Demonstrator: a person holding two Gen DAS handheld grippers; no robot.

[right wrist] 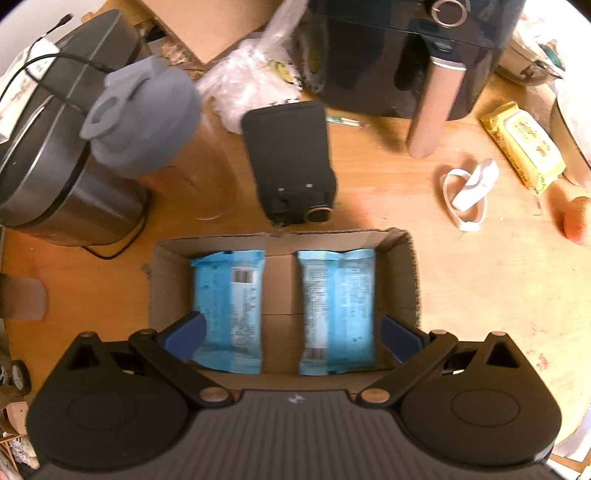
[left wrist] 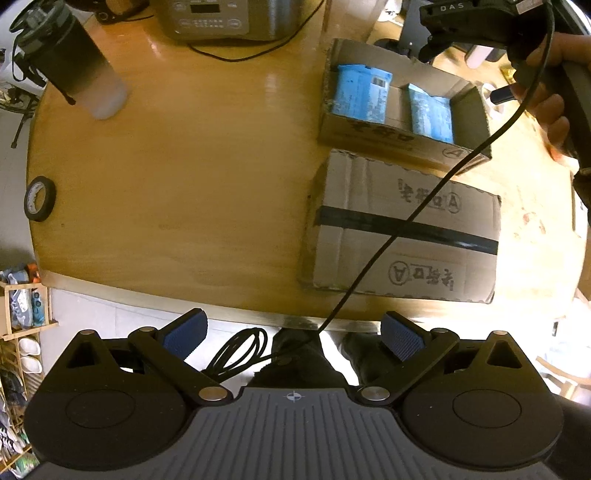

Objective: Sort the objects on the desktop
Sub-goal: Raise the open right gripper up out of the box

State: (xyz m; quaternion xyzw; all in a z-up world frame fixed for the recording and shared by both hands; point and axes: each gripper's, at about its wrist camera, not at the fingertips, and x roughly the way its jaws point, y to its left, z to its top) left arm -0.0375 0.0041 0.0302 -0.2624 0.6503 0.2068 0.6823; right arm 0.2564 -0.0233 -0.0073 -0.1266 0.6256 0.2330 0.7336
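An open cardboard box (right wrist: 413, 273) holds two blue packets, one on the left (right wrist: 231, 306) and one on the right (right wrist: 336, 306). My right gripper (right wrist: 291, 339) is open and empty, hovering over the box's near side. In the left wrist view the same box (left wrist: 472, 107) with both packets (left wrist: 360, 92) sits at the far right, and the right gripper body (left wrist: 480, 26) hangs above it. My left gripper (left wrist: 293, 334) is open and empty, held off the table's near edge.
A closed taped carton (left wrist: 406, 229) lies in front of the open box. A shaker bottle (left wrist: 74, 62), tape roll (left wrist: 40, 198) and cooker (left wrist: 221, 18) stand on the table. Beyond the box are a black device (right wrist: 291, 162), air fryer (right wrist: 406, 55), yellow wipes (right wrist: 524, 147) and a white strap (right wrist: 469, 195).
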